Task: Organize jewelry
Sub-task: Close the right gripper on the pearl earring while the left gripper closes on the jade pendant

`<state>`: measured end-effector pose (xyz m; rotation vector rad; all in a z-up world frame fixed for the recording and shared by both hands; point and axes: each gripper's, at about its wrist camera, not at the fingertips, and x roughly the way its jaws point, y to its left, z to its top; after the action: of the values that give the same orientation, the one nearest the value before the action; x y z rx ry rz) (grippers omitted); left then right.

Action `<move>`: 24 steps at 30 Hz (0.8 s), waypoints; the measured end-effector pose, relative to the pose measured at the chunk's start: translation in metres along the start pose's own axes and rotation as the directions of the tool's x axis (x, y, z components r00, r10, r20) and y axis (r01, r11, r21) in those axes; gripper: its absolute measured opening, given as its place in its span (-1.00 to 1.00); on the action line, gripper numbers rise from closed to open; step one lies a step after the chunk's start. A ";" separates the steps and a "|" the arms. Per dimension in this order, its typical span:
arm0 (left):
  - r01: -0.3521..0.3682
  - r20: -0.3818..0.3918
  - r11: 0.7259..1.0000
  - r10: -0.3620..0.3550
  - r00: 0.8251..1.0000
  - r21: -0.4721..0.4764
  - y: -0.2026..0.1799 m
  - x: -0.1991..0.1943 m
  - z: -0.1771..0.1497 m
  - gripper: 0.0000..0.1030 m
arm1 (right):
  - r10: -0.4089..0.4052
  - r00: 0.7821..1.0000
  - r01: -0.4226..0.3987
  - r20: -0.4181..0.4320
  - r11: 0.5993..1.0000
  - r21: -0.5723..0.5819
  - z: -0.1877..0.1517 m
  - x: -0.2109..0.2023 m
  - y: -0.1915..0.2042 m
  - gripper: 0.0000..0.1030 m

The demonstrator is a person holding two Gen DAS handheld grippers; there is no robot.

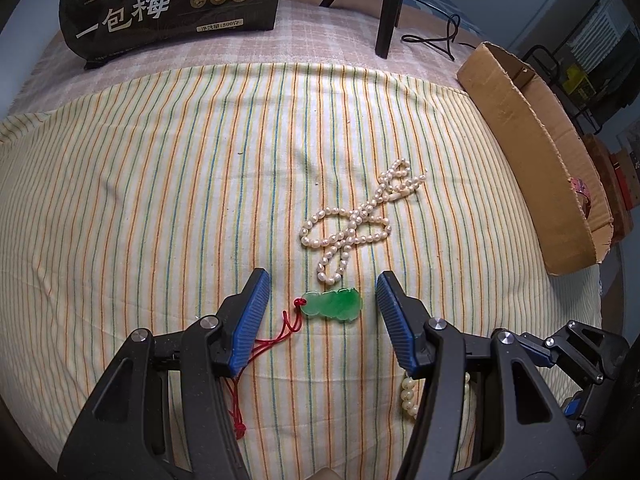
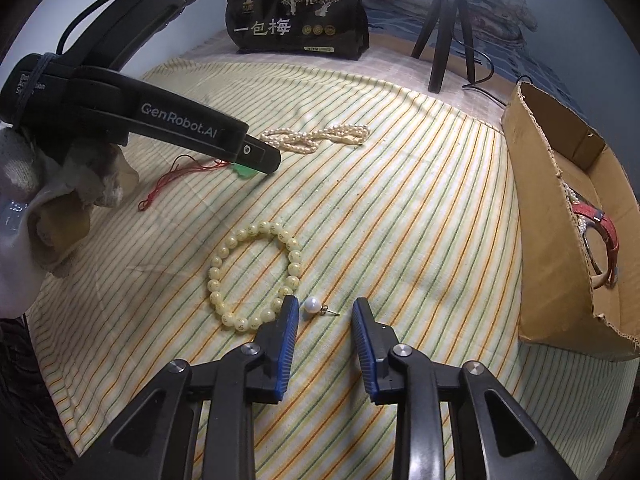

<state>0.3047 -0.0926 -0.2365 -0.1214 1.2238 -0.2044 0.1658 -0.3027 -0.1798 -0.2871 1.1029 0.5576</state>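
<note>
A green jade pendant [image 1: 333, 306] on a red cord [image 1: 276, 340] lies on the striped cloth between the open fingers of my left gripper [image 1: 322, 280]. A pearl necklace [image 1: 356, 220] lies just beyond it; it also shows in the right wrist view [image 2: 316, 136]. My right gripper [image 2: 326, 306] is open around a pearl earring [image 2: 314, 305]. A cream bead bracelet [image 2: 254, 276] lies to the left of that earring, touching the left finger. The left gripper's body [image 2: 180, 128] hides most of the pendant [image 2: 244, 171] in the right wrist view.
A cardboard box [image 2: 552, 216] at the right holds a red-strapped watch [image 2: 600, 236] and pearls. A black snack bag [image 2: 298, 16] and a black tripod [image 2: 444, 36] stand at the back. A black cable [image 1: 440, 38] lies near the tripod.
</note>
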 end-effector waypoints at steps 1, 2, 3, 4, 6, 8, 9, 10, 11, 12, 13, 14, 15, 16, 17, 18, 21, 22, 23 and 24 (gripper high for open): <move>0.000 0.000 1.000 0.000 1.000 0.001 0.000 0.000 0.000 0.12 | 0.001 1.000 -0.001 0.000 1.000 0.002 0.000 0.000 0.000 -0.48; -0.001 0.000 1.000 0.001 1.000 0.002 0.000 0.001 0.000 0.12 | -0.001 1.000 0.001 0.000 1.000 0.002 0.000 0.000 0.000 -0.50; -0.003 -0.001 1.000 0.003 1.000 0.004 0.000 0.001 0.000 0.12 | -0.002 1.000 0.002 0.000 1.000 0.001 0.000 0.000 0.000 -0.54; -0.006 -0.001 1.000 0.006 1.000 0.006 -0.001 0.001 0.000 0.12 | -0.004 1.000 0.004 0.000 1.000 0.001 0.000 0.001 0.000 -0.59; -0.011 -0.001 1.000 0.011 1.000 0.007 -0.001 0.002 0.000 0.12 | -0.009 1.000 0.009 -0.005 1.000 0.004 0.000 0.001 0.001 -0.66; -0.012 0.000 1.000 0.012 1.000 0.001 -0.001 0.002 0.001 0.08 | -0.006 1.000 0.006 -0.005 1.000 0.011 0.001 0.001 0.000 -0.68; -0.018 0.001 1.000 0.018 1.000 -0.003 0.000 0.003 0.002 0.02 | -0.005 1.000 0.005 -0.005 1.000 0.012 0.001 0.001 0.000 -0.68; -0.025 0.001 1.000 0.025 1.000 -0.006 0.001 0.002 0.001 -0.07 | -0.006 1.000 0.006 -0.003 1.000 0.013 0.001 0.000 0.000 -0.69; -0.024 0.000 1.000 0.024 1.000 -0.011 0.002 0.003 0.002 -0.10 | -0.007 1.000 0.007 -0.002 1.000 0.012 0.001 0.000 0.000 -0.69; -0.021 0.000 1.000 0.021 1.000 -0.017 0.004 0.003 0.003 -0.12 | -0.009 1.000 0.009 0.001 1.000 0.011 0.001 0.000 0.000 -0.69; -0.021 0.000 1.000 0.021 1.000 -0.020 0.005 0.002 0.003 -0.15 | -0.008 1.000 0.008 0.002 1.000 0.009 0.001 0.000 0.001 -0.69; -0.021 0.000 1.000 0.021 1.000 -0.019 0.005 0.002 0.003 -0.16 | -0.007 1.000 0.007 0.002 1.000 0.009 0.000 -0.001 0.001 -0.69; -0.022 0.000 1.000 0.022 1.000 -0.016 0.005 0.002 0.002 -0.16 | -0.006 1.000 0.006 0.002 1.000 0.007 0.001 -0.001 0.001 -0.69; -0.023 0.001 1.000 0.023 1.000 -0.015 0.005 0.002 0.002 -0.16 | -0.004 1.000 0.004 0.003 1.000 0.006 0.000 -0.001 0.001 -0.69; -0.024 0.000 1.000 0.024 1.000 -0.010 0.004 0.001 0.001 -0.16 | -0.003 1.000 0.003 0.002 1.000 0.006 0.000 -0.001 0.001 -0.69; -0.026 -0.003 1.000 0.026 1.000 -0.001 0.003 0.001 0.001 -0.16 | -0.004 1.000 0.004 0.002 1.000 0.006 0.000 -0.001 0.002 -0.69; -0.045 -0.001 0.999 0.045 0.999 0.027 -0.001 0.002 0.000 -0.16 | -0.005 1.000 0.005 0.001 1.000 0.005 0.000 -0.001 0.003 -0.69; -0.049 -0.001 0.998 0.049 0.999 0.032 -0.002 0.002 0.000 -0.16 | -0.004 1.000 0.004 0.001 1.000 0.006 0.000 -0.001 0.002 -0.69; -0.055 0.001 0.998 0.055 0.998 0.038 -0.003 0.002 0.000 -0.25 | -0.004 1.000 0.004 0.002 1.000 0.007 0.000 -0.001 0.002 -0.69; -0.064 0.003 0.997 0.064 0.998 0.042 -0.003 0.002 0.000 -0.33 | -0.003 1.000 0.003 0.003 1.000 0.009 0.000 -0.001 0.002 -0.69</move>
<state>0.3050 -0.0962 -0.2381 -0.0457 1.2189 -0.1745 0.1644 -0.3013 -0.1788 -0.2803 1.1018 0.5496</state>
